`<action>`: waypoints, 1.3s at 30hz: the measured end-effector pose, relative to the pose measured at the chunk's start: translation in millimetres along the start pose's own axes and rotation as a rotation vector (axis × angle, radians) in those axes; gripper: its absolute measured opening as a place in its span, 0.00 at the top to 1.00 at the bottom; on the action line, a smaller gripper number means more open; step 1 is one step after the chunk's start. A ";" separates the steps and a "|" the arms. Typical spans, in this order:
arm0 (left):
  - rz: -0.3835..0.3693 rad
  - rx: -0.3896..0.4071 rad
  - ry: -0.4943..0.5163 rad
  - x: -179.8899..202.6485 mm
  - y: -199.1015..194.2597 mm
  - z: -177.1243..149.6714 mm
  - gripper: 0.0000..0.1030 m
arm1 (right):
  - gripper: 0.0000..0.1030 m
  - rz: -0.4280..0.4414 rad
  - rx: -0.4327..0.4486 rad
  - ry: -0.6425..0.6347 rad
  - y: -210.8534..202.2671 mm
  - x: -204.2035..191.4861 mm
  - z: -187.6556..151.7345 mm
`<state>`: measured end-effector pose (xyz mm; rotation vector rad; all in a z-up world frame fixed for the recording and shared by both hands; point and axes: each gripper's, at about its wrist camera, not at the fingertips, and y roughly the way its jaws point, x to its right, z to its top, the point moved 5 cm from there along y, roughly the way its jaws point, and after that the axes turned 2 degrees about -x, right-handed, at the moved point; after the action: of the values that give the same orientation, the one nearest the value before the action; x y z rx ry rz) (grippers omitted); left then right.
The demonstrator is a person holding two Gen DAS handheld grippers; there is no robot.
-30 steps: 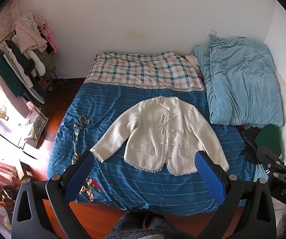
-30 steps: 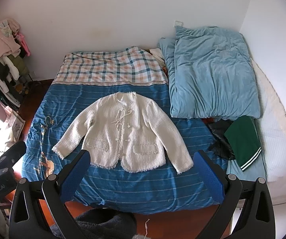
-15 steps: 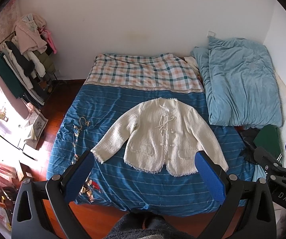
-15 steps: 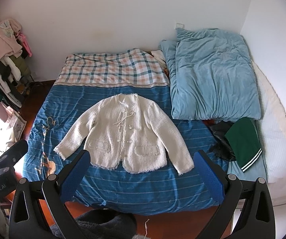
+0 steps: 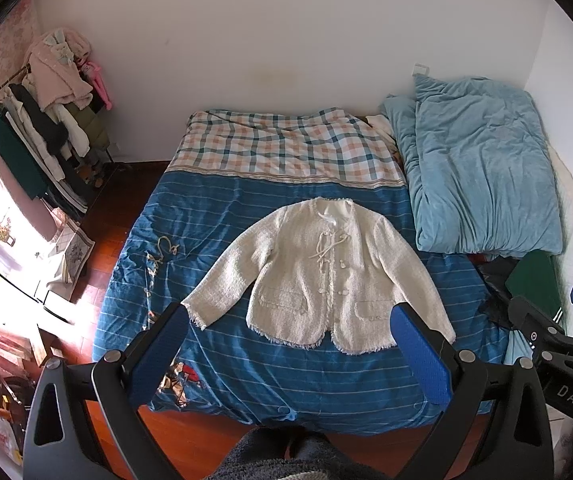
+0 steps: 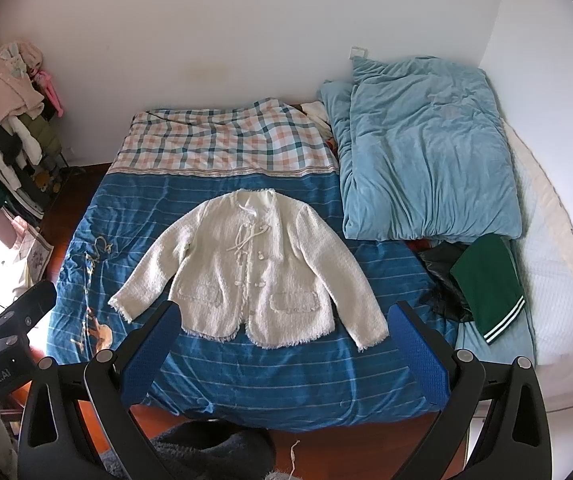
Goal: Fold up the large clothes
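**Jacket laid out, fold not yet begun**

The bed [image 5: 214, 368] carries a cream jacket [image 5: 322, 280] spread flat, front up, sleeves splayed. Left gripper [image 5: 290, 344] and right gripper [image 6: 282, 340] hover before the bed's foot, jaws wide, holding nothing. Next, I judge: reach down and pinch a sleeve or shoulder.

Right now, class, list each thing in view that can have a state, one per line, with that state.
cream jacket: unfolded, flat on the bed, front up, sleeves spread.
blue duvet: folded, bunched at the bed's right side.
green garment: folded beside the duvet.
left claw: open, empty.
right claw: open, empty.
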<state>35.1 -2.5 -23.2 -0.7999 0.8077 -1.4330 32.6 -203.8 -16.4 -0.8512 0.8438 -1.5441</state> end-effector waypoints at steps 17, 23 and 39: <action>-0.008 -0.002 -0.001 2.4 -3.6 5.0 0.00 | 0.00 0.001 0.002 -0.002 -0.2 0.7 -3.1; -0.009 -0.002 0.001 4.4 -7.6 11.3 0.00 | 0.00 0.002 0.000 -0.005 -3.8 -0.4 1.1; -0.001 0.023 0.021 3.0 13.7 18.5 0.00 | 0.00 -0.032 -0.014 0.063 18.8 11.6 0.1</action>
<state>57.9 -5.9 -25.4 -0.7692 0.8058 -1.4507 40.3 -217.5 -31.8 -0.8326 0.8914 -1.6017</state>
